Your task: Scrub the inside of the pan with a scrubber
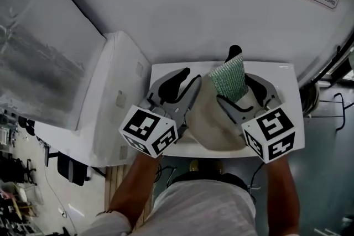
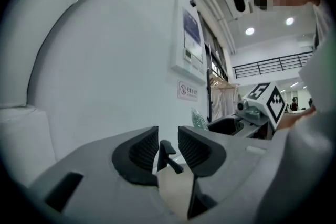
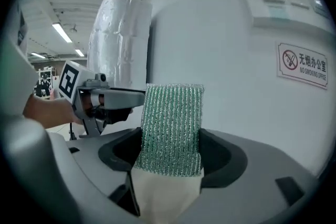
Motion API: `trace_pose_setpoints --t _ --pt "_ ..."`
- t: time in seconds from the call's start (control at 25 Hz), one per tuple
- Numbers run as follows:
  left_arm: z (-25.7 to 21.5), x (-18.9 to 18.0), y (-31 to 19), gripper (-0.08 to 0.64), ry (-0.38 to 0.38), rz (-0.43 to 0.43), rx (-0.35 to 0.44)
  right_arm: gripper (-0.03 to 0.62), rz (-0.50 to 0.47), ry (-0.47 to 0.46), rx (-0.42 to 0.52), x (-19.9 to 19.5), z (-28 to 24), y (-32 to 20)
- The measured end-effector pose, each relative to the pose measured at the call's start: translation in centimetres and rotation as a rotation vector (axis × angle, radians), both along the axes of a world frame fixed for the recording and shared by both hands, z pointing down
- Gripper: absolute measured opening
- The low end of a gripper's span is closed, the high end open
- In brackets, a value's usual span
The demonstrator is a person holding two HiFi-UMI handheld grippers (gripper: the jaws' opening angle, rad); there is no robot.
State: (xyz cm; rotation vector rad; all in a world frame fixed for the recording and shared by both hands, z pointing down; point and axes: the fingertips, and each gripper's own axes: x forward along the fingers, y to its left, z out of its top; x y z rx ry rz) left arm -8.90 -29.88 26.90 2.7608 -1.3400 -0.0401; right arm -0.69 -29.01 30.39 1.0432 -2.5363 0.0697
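Right gripper (image 3: 171,150) was clamped on the scrubber (image 3: 170,126), both jaws pressed against its lower flanks so that most of the pad stood clear above them; left gripper (image 2: 168,145) had its jaws apart and held nothing, only the far-off pan handle (image 2: 169,156) showing through the gap. Pan (image 1: 213,127) sat on the white table (image 1: 166,72) below and between the two grippers, its handle pointing away from the person; neither gripper touched it, and the scrubber appeared to be held above it. Judged step: no scrubbing contact at this moment, tool held over the pan; whether any strokes had been made could not be told, as the inside showed no visible soil or foam. Next move would call for laying the mesh face flat on the pan floor with the right gripper, and probably closing the left on the handle to stop the pan sliding or turning under the strokes. Materials: scrubber a rectangular pad, green under a glittering silvery ribbed knit, coarse and likely springy; pan round and shallow, with a smooth matt cream interior and a black curved handle, likely plastic; jaws grey with black ribbed pads; table top smooth, hard and white, so probably low in friction.
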Motion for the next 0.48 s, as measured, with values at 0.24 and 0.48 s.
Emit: trace_pose_setpoints --t 0.24,0.48 --pt "-3.7 0.9 2.1 0.069 0.068 0.014 0.138 0.339 -0.041 -0.202 0.161 -0.2 -4.6 1.2" --pt "-4.6 2.6 3.9 0.035 0.067 0.051 0.191 0.339 -0.070 -0.327 0.261 0.2 -7.0 2.6"
